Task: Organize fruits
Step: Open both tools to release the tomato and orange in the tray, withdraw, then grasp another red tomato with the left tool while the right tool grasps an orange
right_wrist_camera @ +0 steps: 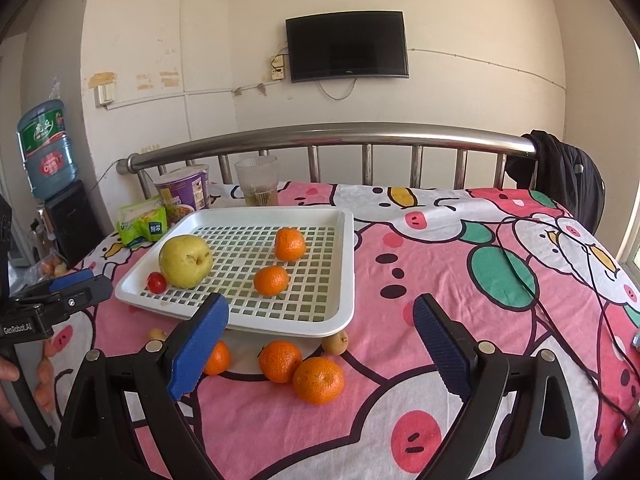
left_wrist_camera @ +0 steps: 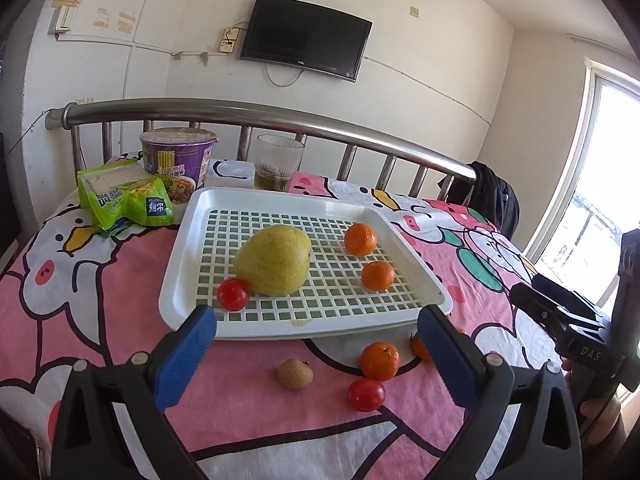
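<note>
A white slotted tray point(left_wrist_camera: 280, 196) point(right_wrist_camera: 340, 264) lies on the pink sheet. It holds a yellow pear point(left_wrist_camera: 274, 260) point(right_wrist_camera: 185, 256), a cherry tomato point(left_wrist_camera: 233, 294) point(right_wrist_camera: 157, 282) and two tangerines point(left_wrist_camera: 360, 239) point(left_wrist_camera: 377, 275) point(right_wrist_camera: 289, 243) point(right_wrist_camera: 271, 280). In front of the tray lie a tangerine point(left_wrist_camera: 379, 360), a tomato point(left_wrist_camera: 366, 394) and a brown longan point(left_wrist_camera: 295, 374). The right wrist view shows three tangerines point(right_wrist_camera: 319, 380) point(right_wrist_camera: 280, 361) point(right_wrist_camera: 218, 358) and two longans point(right_wrist_camera: 335, 342) point(right_wrist_camera: 157, 334) there. My left gripper point(left_wrist_camera: 316, 356) is open and empty above them. My right gripper point(right_wrist_camera: 320, 356) is open and empty.
A purple noodle cup point(left_wrist_camera: 178, 160), a green snack bag point(left_wrist_camera: 124, 200) and a glass point(left_wrist_camera: 279, 168) stand behind the tray by the steel bed rail point(left_wrist_camera: 280, 120). A water jug point(right_wrist_camera: 46, 148) stands at far left. A dark garment point(right_wrist_camera: 560, 172) hangs on the rail's right end.
</note>
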### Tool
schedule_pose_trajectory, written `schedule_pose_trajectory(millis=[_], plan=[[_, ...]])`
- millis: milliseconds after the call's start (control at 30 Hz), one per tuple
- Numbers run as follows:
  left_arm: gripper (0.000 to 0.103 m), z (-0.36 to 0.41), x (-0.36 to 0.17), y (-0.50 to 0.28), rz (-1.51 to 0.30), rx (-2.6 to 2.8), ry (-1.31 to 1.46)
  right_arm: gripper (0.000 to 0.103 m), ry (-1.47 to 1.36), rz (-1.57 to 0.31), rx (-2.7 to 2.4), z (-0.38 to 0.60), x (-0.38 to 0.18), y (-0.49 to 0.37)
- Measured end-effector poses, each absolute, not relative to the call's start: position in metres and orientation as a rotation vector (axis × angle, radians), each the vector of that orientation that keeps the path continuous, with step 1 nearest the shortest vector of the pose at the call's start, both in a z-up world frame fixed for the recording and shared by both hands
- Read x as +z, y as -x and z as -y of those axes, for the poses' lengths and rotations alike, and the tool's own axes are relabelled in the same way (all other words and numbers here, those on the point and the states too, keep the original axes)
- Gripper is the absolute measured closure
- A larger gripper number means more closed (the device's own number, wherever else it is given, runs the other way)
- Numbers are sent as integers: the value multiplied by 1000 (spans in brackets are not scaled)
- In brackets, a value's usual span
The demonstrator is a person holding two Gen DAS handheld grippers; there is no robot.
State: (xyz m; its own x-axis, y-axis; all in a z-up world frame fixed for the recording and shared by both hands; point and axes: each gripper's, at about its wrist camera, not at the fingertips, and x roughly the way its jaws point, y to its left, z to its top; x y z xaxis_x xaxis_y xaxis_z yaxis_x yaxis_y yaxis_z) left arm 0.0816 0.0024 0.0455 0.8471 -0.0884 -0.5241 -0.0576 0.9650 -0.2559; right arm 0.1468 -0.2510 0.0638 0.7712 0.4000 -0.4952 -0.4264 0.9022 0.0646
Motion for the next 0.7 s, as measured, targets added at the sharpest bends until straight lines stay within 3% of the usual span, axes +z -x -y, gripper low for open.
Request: schedule_pose_trajectory(millis=[400, 700], plan=[[2, 39, 11, -84, -755, -180, 200, 9, 134, -640, 477, 252, 35, -145], [19, 62, -8, -96, -838, -203, 146, 14, 121, -790, 500, 245, 2, -159]])
